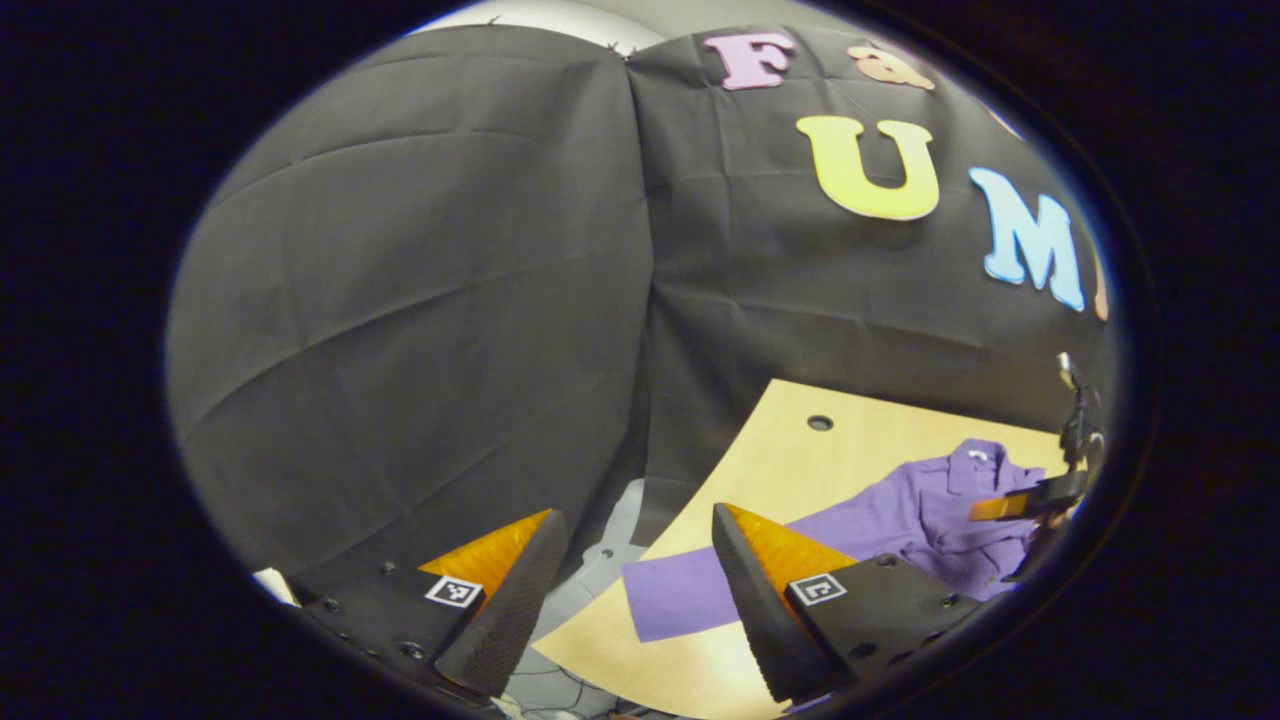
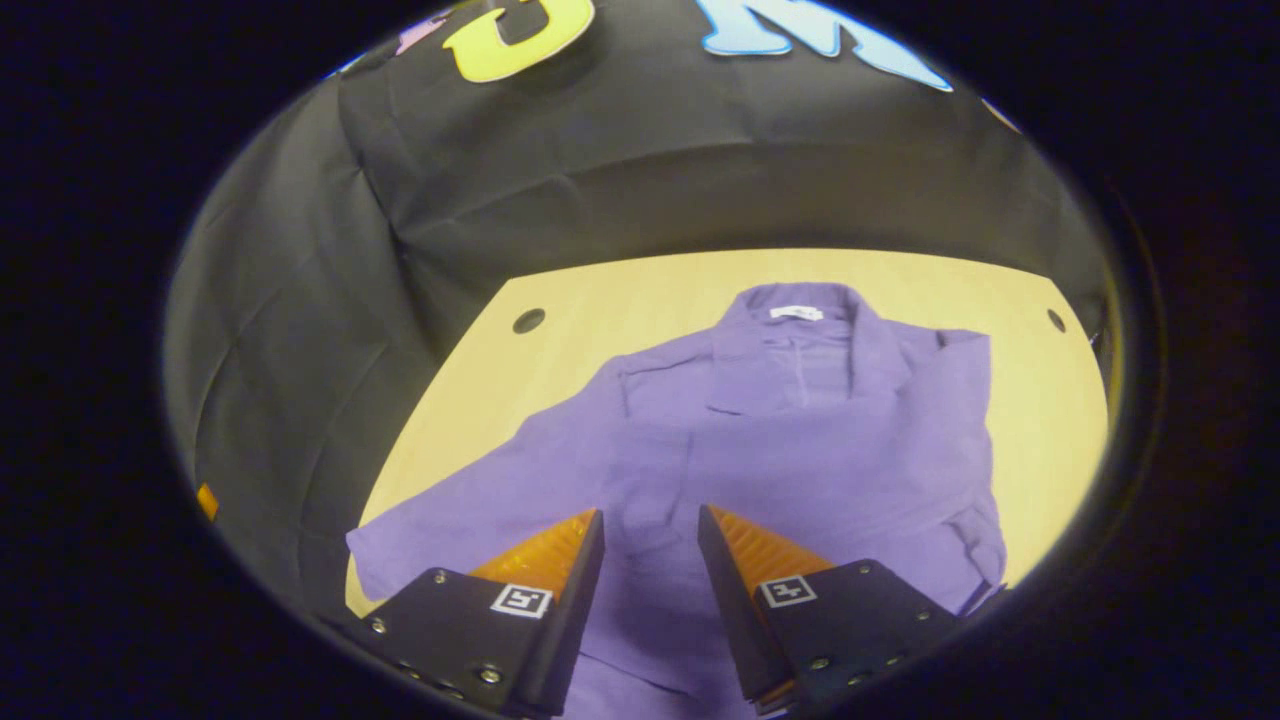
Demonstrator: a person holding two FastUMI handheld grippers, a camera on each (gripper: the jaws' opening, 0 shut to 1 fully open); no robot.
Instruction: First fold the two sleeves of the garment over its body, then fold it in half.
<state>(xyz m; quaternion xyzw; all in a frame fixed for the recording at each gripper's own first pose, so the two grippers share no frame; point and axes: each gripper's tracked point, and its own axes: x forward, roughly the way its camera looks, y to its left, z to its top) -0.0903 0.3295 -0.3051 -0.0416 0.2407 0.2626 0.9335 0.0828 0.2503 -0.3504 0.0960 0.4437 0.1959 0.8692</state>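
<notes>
Lying flat on the light wooden surface (image 2: 1040, 400), the purple garment (image 2: 800, 440) is spread just ahead of the right gripper (image 2: 650, 545), whose jaws are released with a gap between them and hang over its lower body without touching cloth. The left gripper (image 1: 635, 560) is held off the surface's corner, also with jaws released and holding nothing; one sleeve (image 1: 680, 595) reaches toward it and passes behind one of its fingers. In the left gripper view the right gripper (image 1: 1040, 495) shows far off over the garment. The collar (image 2: 800, 320) points to the booth wall, the left sleeve lies stretched outward, and the other side looks already folded in.
</notes>
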